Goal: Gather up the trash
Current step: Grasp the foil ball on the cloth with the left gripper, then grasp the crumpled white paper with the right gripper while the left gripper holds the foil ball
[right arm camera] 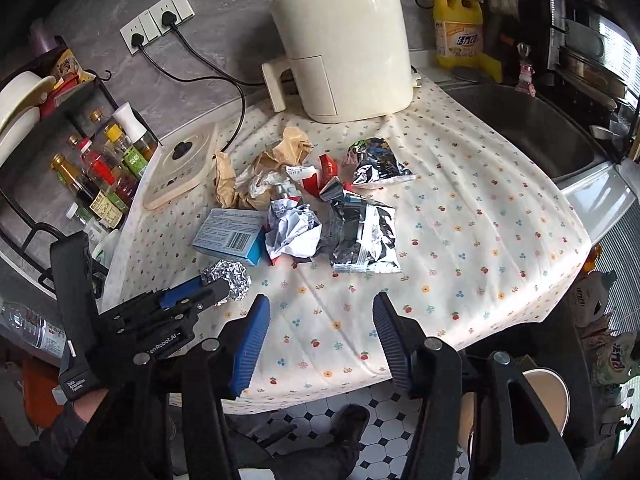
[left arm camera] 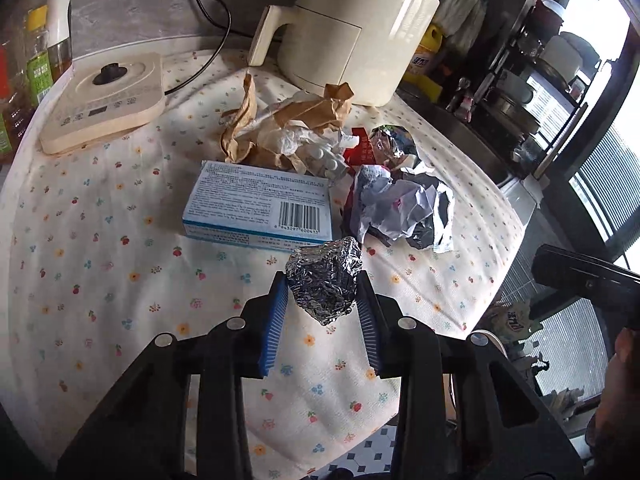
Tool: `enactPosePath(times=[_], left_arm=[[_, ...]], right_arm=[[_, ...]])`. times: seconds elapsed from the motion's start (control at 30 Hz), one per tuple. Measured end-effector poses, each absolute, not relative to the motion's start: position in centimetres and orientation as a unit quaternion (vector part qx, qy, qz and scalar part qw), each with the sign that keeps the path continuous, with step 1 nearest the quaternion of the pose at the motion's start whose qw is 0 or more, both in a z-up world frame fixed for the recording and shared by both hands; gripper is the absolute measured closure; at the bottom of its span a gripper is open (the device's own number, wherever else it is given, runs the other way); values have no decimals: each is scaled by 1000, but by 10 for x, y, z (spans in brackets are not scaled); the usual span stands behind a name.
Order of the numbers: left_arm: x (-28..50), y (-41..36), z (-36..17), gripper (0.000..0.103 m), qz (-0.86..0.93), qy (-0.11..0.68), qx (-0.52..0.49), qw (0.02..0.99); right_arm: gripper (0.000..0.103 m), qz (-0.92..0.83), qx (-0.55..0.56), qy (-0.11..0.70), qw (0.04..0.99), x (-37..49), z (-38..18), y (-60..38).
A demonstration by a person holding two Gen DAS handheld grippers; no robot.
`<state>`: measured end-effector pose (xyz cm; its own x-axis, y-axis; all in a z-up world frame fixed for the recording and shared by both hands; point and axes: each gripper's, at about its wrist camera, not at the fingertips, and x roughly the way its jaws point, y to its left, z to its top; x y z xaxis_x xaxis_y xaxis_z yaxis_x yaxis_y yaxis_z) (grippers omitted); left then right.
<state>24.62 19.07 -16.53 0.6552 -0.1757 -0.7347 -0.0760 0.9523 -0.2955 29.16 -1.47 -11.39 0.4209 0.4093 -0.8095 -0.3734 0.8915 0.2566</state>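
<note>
We find the crumpled ball of silver aluminium foil (left arm camera: 325,280) lying between the blue ribbed pads of the left hand-held gripper (left arm camera: 324,292). The pads appear to touch its sides, so we read this as a pinch, though the fisheye view leaves the contact on the right pad slightly uncertain. The ball sits on the near part of the floral-cloth counter (left arm camera: 120,240), just in front of the flat blue-and-white cardboard box with a barcode (left arm camera: 260,204). The box's long axis runs roughly across the left wrist view.

The right hand-held gripper (right arm camera: 320,316) hangs with its jaws partly spread and nothing between them, over bare cloth near the front edge of the counter. From it, the nearest loose trash lies ahead: the crumpled white paper wad (right arm camera: 290,232) slightly left of centre, and the flat silver-and-black foil snack wrapper (right arm camera: 366,240) straight ahead. The wrapper's long axis points roughly away from the gripper. We judge the right hand to be the nearer one for both.

Open cloth extends to the right of the wrapper. Room is tighter behind the pile, where the cream plastic air fryer (right arm camera: 344,48) stands, with the steel sink (right arm camera: 528,128) beyond the cloth's right edge.
</note>
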Motion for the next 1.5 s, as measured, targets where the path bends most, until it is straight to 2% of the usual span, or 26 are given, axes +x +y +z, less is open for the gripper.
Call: enactPosePath(times=[0.1,0.4,0.47,0.53,0.6,0.67,0.7,0.73,1.13,1.33,1.5], left_arm=[[242,213,-159,68,-11,407,-151,901],[230,272,-145,68,43,385,-166,907],[229,283,-146,68,53,389,-171,904],[230,291,-141,68,61,387,-169,904],[230,297,-134,68,66,374,-165,910],[229,303,-131,68,73,367,-172,911],[230,306,-131,68,76,366,-179,910],[230,308,-131,68,79,366,-184,909],[239,260,-107,68,79,346,-149,923],[240,201,-89,68,67,330,-142,931],[249,141,-84,68,38,333,-130,933]], right_arm=[[56,242,18,494,835,302,-120,5],[56,241,5,506,828,336,-136,47],[53,238,6,508,828,344,-140,52],[45,230,9,511,828,351,-145,55],[45,220,2,517,827,360,-151,59],[50,215,-17,517,829,367,-155,66],[73,217,-30,520,826,369,-157,70],[91,219,-48,528,819,372,-161,75],[95,285,-32,463,838,357,-115,52],[95,335,-28,390,857,331,-73,6],[95,343,-20,371,863,311,-56,-55]])
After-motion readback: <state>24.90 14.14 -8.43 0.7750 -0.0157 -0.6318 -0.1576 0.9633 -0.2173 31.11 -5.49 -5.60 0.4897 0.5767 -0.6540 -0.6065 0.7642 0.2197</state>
